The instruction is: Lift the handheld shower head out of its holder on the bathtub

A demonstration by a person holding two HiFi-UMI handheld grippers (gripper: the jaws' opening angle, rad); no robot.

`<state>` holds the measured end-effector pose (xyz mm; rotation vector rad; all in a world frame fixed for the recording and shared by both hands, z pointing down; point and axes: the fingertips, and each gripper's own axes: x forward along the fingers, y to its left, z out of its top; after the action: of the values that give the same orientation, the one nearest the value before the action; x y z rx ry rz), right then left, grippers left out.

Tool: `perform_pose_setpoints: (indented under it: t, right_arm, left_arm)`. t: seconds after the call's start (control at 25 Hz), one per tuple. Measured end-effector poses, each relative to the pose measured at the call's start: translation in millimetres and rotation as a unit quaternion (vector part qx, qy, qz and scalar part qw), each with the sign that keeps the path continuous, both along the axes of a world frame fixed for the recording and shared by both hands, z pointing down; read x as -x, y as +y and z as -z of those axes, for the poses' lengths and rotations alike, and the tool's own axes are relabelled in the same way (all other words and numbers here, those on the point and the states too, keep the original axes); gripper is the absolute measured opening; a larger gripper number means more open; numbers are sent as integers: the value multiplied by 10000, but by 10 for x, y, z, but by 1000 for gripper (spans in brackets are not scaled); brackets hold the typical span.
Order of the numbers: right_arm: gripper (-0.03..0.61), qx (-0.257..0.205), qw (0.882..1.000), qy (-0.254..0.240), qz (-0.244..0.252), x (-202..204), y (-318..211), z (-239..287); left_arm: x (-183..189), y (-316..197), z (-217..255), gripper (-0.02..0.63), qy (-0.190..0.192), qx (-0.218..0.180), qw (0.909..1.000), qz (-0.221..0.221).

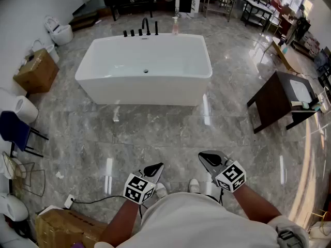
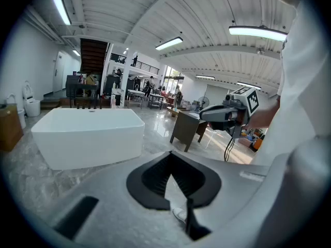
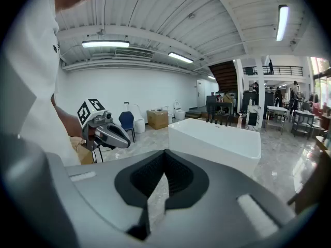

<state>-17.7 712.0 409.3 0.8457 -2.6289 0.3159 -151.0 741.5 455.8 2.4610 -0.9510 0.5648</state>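
A white freestanding bathtub (image 1: 145,68) stands on the grey marble floor ahead of me. A row of black fittings (image 1: 140,32) rises from its far rim: small knobs, a curved spout and a slim upright piece (image 1: 156,28) that may be the handheld shower head. Both grippers hang low near my body, well short of the tub. My left gripper (image 1: 156,168) is shut with nothing in it, and so is my right gripper (image 1: 205,157). The tub (image 2: 88,136) and the right gripper (image 2: 227,112) show in the left gripper view. The right gripper view holds the tub (image 3: 214,141) and the left gripper (image 3: 106,130).
A dark wooden stand (image 1: 282,99) sits right of the tub. At the left are a cardboard box (image 1: 36,71), toilets (image 1: 59,32) and a blue chair (image 1: 15,130). A pink bottle (image 1: 175,27) stands on the far rim. Another box (image 1: 62,226) and a cable lie by my feet.
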Motion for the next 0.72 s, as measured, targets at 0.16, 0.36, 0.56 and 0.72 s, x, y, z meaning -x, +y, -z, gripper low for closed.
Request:
perform_pose_setpoints:
  t: [0.16, 0.36, 0.56, 0.72]
  right_arm:
    - [11, -43, 10000, -11, -52, -411, -80, 34]
    - [11, 60, 10000, 2, -25, -972, -187, -33]
    - [12, 80, 9997, -209, 83, -1433, -295, -84]
    - [12, 78, 9994, -215, 252, -1723, -292, -169]
  left_arm:
    - [-432, -61, 80, 8, 64, -57, 10000, 24]
    - [-1039, -185, 196, 8, -31, -146, 9999, -31]
    - [-1484, -292, 187, 8, -166, -214, 9996, 37]
    - [-1624, -600, 258, 212, -62, -419, 9975, 561]
